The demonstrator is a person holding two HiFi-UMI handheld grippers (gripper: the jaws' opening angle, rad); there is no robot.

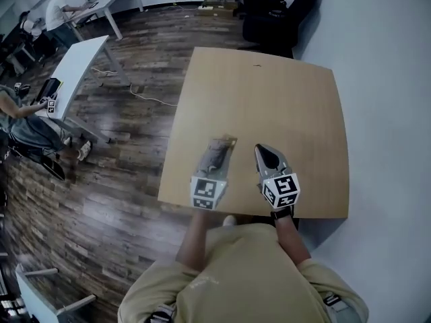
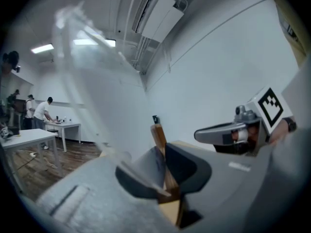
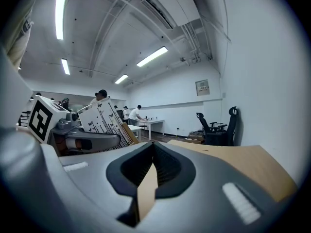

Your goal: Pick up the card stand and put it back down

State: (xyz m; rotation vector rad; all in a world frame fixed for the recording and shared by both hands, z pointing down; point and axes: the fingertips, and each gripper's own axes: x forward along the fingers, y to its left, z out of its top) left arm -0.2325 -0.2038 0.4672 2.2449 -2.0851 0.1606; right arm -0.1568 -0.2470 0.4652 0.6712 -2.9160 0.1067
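The card stand (image 1: 222, 144) is a thin wooden strip with a white patterned card in it, near the front left of the wooden table (image 1: 269, 93). My left gripper (image 1: 215, 156) is shut on it. In the left gripper view the wooden strip (image 2: 159, 139) is pinched between the jaws, and the card (image 2: 92, 81) rises as a pale blur on the left. Whether the stand touches the table I cannot tell. My right gripper (image 1: 264, 152) hovers just to its right, shut and empty. The right gripper view shows the closed jaws (image 3: 153, 148) and the card (image 3: 103, 119) at the left.
The table's front edge (image 1: 249, 210) is close to the person's body. Black office chairs (image 1: 276, 12) stand beyond the far edge. White desks (image 1: 81, 66) with people are on the wooden floor to the left. A white wall (image 1: 390, 113) runs along the right.
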